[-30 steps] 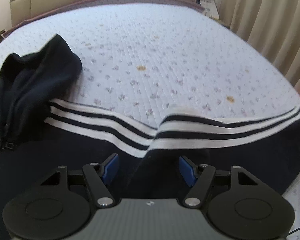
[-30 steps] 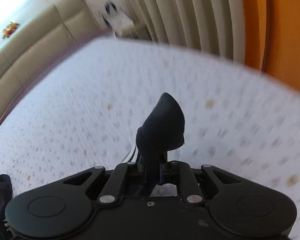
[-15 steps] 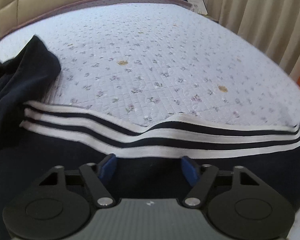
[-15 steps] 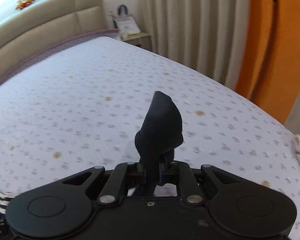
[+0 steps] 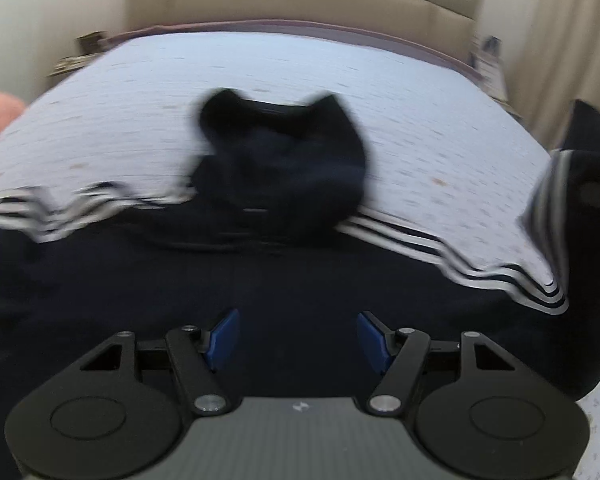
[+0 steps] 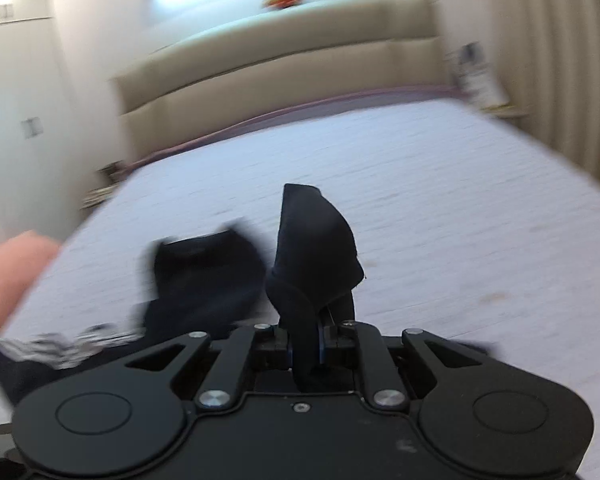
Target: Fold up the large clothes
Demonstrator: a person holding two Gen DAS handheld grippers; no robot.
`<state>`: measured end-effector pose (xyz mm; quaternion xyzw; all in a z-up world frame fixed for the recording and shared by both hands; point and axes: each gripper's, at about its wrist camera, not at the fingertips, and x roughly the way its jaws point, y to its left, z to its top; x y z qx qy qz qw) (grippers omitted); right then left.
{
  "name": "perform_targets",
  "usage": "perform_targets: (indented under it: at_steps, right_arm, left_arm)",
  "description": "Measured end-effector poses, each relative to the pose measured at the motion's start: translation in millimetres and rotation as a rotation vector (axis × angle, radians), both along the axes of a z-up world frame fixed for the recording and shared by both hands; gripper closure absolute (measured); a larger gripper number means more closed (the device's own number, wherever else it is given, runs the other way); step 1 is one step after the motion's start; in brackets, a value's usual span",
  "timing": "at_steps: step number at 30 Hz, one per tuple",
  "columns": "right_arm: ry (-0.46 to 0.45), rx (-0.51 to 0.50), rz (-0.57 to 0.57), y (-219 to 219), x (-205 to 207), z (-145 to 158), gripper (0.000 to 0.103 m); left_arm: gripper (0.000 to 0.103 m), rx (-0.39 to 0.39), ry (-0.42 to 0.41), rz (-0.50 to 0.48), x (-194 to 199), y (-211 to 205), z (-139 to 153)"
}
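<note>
A dark navy jacket (image 5: 292,280) with white stripes along its sleeves lies spread on the bed, its hood (image 5: 284,160) bunched at the far side. My left gripper (image 5: 296,336) is open and empty, hovering over the jacket's body. My right gripper (image 6: 306,344) is shut on a fold of the jacket's dark fabric (image 6: 316,248), which sticks up between its fingers. The hood also shows in the right wrist view (image 6: 204,276). Both views are motion-blurred.
The bed (image 5: 420,112) has a pale floral quilt and a beige padded headboard (image 6: 280,64). Curtains (image 6: 560,40) hang at the right. A nightstand (image 5: 80,52) stands at the bed's far left. A blurred pink shape (image 6: 8,276) is at the left edge.
Both grippers have swung left, so the hood now sits centre in the left view. The right gripper still grips the fabric and has carried it towards the hood.
</note>
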<state>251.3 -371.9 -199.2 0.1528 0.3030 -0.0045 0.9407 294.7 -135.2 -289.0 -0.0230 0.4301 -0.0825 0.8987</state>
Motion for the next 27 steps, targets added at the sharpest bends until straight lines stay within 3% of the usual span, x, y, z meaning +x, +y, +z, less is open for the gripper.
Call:
perform_targets:
  at_steps: [4,8,10,12,13,14,17,18,23,25,26,27]
  right_arm:
    - [0.016,0.036,0.131,101,25,-12,0.089]
    - [0.070,0.031,0.231,184,55,-37,0.087]
    - [0.123,0.009,0.271,218,66,-58,0.077]
    - [0.217,0.004,0.329,238,78,-79,0.050]
    - [0.267,0.004,0.366,246,82,-87,0.049]
    - [0.302,-0.003,0.393,250,82,-90,0.048]
    - [0.310,-0.013,0.416,230,63,-76,0.023]
    - [0.298,-0.022,0.398,218,56,-68,0.022]
    - [0.325,-0.032,0.275,164,37,-55,0.023]
    - [0.340,-0.086,0.223,160,40,-60,0.027]
    - [0.359,-0.141,0.186,158,42,-66,0.046]
    - [0.378,-0.179,0.156,155,41,-74,0.073]
  left_arm:
    - [0.035,0.019,-0.003,0.079,-6,81,15]
    - [0.035,0.048,0.002,0.138,-5,151,11]
    - [0.035,0.031,0.016,0.149,0,179,2]
    - [0.035,0.010,0.035,0.139,5,196,-11]
    - [0.035,-0.001,0.040,0.131,6,200,-15]
    - [0.035,-0.029,0.049,0.118,10,207,-20]
    - [0.035,-0.121,0.076,0.066,23,215,-29]
    - [0.035,-0.153,0.083,0.046,26,218,-30]
    - [0.032,-0.240,0.097,0.000,36,223,-37]
    - [0.029,-0.260,0.109,-0.017,40,227,-40]
    - [0.027,-0.290,0.136,-0.039,42,229,-44]
    - [0.028,-0.326,0.168,-0.059,44,231,-50]
